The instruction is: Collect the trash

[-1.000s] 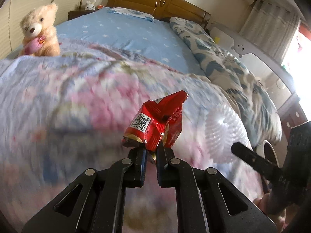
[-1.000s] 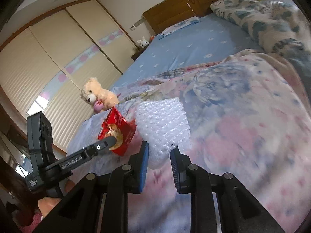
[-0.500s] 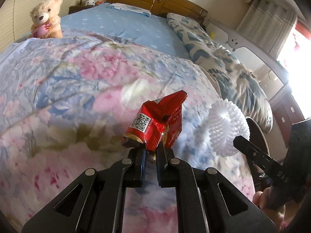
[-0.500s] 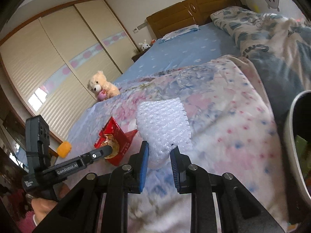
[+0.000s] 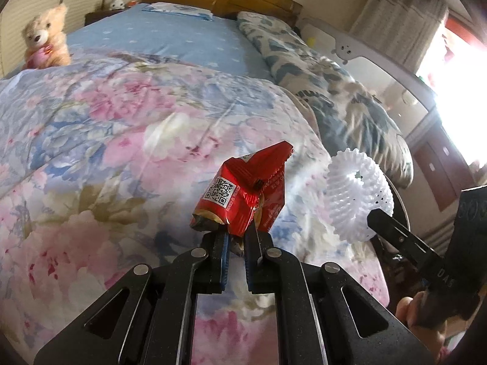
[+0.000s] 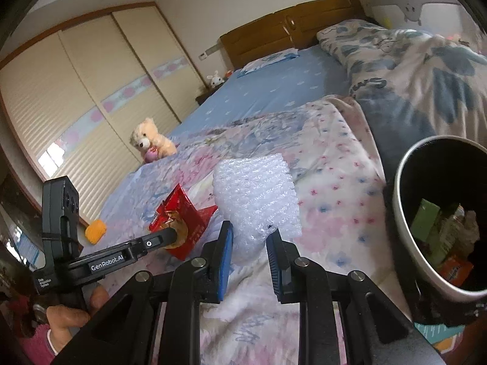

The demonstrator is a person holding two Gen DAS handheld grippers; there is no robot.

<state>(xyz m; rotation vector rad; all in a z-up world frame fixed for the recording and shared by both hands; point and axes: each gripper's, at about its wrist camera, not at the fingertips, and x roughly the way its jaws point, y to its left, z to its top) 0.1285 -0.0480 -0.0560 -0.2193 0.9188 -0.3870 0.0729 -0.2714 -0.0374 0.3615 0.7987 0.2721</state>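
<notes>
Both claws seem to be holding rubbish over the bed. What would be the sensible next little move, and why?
Probably swing the right gripper, shut on the foam, over the bin at its right and let go. The bin is open, close by and already holds trash; the left gripper with its red wrapper sits farther away.

red wrapper (image 5: 240,194): crumpled, held aloft | white foam sleeve (image 6: 255,197): held near trash bin (image 6: 401,182)

A home bedroom — a bed with a wooden headboard (image 6: 289,27), blue sheet (image 5: 170,39) and flowered quilt (image 5: 121,140) fills both views. 1 teddy bear (image 6: 152,143) sits on the bedding, sliding wardrobe doors (image 6: 91,91) line the wall, and curtains (image 5: 404,24) hang by a bright window.
</notes>
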